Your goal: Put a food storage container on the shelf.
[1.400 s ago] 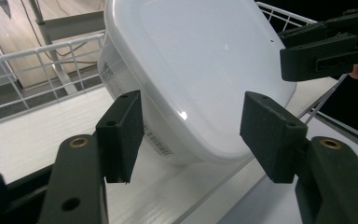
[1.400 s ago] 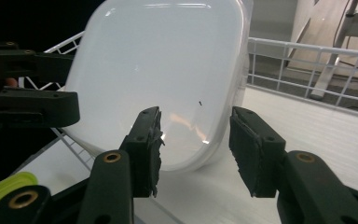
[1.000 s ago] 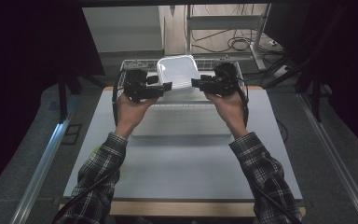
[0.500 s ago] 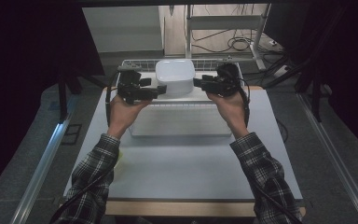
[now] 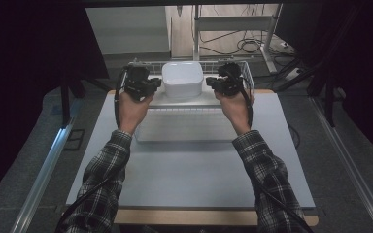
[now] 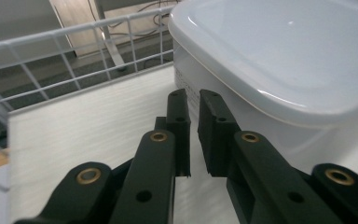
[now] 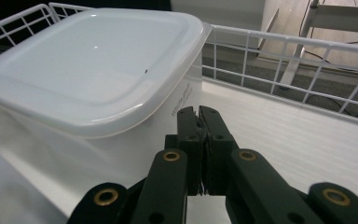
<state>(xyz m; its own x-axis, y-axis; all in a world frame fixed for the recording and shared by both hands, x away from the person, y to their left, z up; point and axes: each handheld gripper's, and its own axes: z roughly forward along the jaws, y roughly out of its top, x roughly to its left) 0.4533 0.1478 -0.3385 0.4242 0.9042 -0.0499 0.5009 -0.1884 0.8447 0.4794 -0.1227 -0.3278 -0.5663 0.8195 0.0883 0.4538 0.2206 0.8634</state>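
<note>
Box: my white box (image 5: 182,80) sits in the basket (image 5: 245,73), between both grippers.
Left gripper (image 6: 193,105): fingers slightly apart, empty.
Right gripper (image 7: 199,119): fingers together, empty.

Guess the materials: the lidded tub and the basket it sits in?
White lidded tub: looks like plastic, smooth semi-gloss; the lid shows soft highlights, a moulded rim and rounded corners. Basket: thin welded wire grid, white-coated by the look, likely metal. Its floor is a white, finely ribbed sheet; material unclear.
</note>
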